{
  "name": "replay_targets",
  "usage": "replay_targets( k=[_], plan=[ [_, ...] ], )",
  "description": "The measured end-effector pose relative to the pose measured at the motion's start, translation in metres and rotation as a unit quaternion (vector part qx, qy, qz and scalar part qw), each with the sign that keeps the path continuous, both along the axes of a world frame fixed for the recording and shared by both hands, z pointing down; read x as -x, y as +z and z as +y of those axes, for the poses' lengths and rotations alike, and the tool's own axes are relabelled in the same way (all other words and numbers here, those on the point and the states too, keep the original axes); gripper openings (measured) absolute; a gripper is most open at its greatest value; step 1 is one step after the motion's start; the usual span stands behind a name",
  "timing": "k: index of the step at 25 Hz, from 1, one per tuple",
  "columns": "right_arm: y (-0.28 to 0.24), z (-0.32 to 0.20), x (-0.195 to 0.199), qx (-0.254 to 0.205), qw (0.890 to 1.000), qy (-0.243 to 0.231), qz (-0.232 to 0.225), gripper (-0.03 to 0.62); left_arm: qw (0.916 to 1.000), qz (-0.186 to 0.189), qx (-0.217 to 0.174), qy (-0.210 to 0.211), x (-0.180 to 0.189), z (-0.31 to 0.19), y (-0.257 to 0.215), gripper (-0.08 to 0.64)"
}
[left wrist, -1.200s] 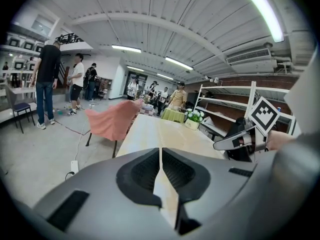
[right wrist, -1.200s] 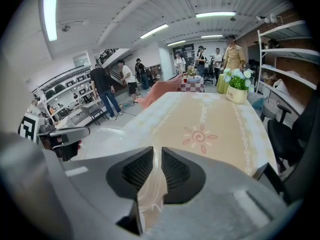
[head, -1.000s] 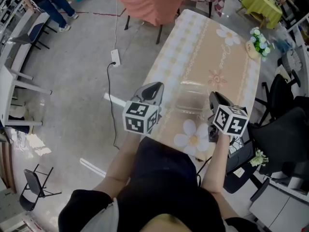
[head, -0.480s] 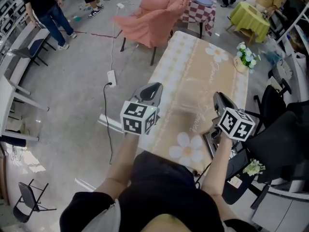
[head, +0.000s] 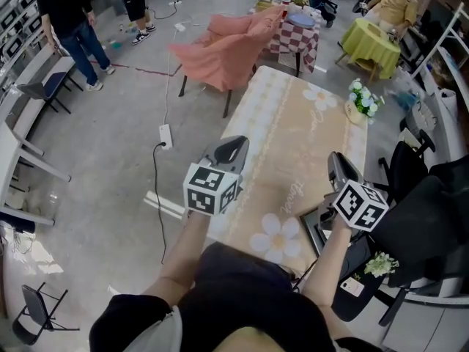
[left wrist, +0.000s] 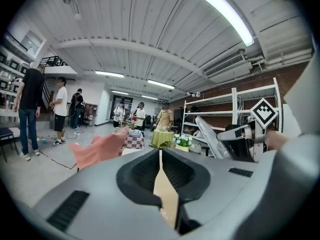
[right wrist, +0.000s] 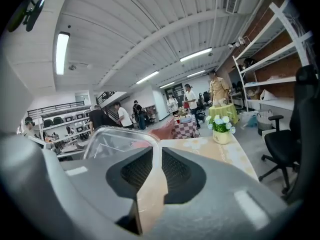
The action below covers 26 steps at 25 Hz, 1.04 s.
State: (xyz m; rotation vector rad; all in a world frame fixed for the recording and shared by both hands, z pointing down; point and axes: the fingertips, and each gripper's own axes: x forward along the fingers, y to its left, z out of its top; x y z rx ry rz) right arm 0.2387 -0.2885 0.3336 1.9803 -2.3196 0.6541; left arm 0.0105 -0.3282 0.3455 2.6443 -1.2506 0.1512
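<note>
My right gripper (right wrist: 160, 149) is shut on the edge of a clear plastic container (right wrist: 117, 139), which rises up and to the left of the jaws. In the left gripper view the same clear container (left wrist: 212, 136) hangs beside the right gripper (left wrist: 245, 134), off the table. My left gripper (left wrist: 160, 151) has its jaws together with nothing between them. In the head view the left gripper (head: 233, 147) is over the near left edge of the table (head: 293, 152), with its beige flowered cloth. The right gripper (head: 335, 160) is at the table's near right edge.
A pot of white flowers (head: 360, 101) stands at the table's far right. A pink-draped chair (head: 223, 50) is beyond the far left corner. Black office chairs (head: 410, 174) and white shelves (right wrist: 280, 59) line the right. A power strip (head: 165, 134) lies on the floor; people stand further off.
The clear container that lay on the table between the grippers is now lifted off it in the right gripper. Both grippers have tilted upward, showing more ceiling.
</note>
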Motion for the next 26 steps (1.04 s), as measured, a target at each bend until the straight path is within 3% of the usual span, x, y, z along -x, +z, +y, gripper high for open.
replay_targets(
  k=[26],
  plan=[
    [0.011,0.011,0.006,0.012,1.0,-0.011,0.005,0.061,0.9995,-0.006,0.029,-0.009,0.002,0.013,0.023,0.023]
  ],
)
